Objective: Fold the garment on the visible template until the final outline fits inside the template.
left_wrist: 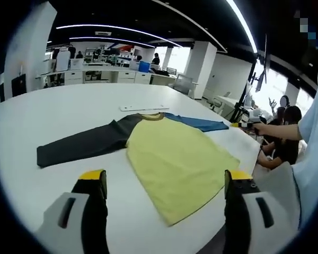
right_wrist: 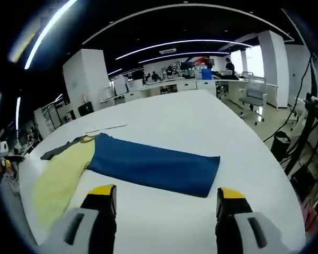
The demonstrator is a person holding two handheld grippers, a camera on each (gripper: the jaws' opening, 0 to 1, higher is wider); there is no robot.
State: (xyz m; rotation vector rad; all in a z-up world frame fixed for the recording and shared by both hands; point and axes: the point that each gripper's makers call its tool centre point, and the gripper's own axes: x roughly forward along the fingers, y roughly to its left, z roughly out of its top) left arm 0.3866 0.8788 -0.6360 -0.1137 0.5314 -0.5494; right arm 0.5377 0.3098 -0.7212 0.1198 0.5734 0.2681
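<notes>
Yellow-bodied shirt (left_wrist: 175, 159) lies flat, unfolded on the white table (left_wrist: 58, 114), dark sleeve (left_wrist: 85, 144) and blue sleeve (right_wrist: 156, 165) spread wide; left gripper (left_wrist: 167, 182) and right gripper (right_wrist: 167, 198) hover above, jaws apart.

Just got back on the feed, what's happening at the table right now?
A long-sleeved shirt lies flat and unfolded on the white table, yellow body, dark grey sleeve and blue sleeve both spread out. The left tool and right tool hover open above it, holding nothing. No fold looks started.
</notes>
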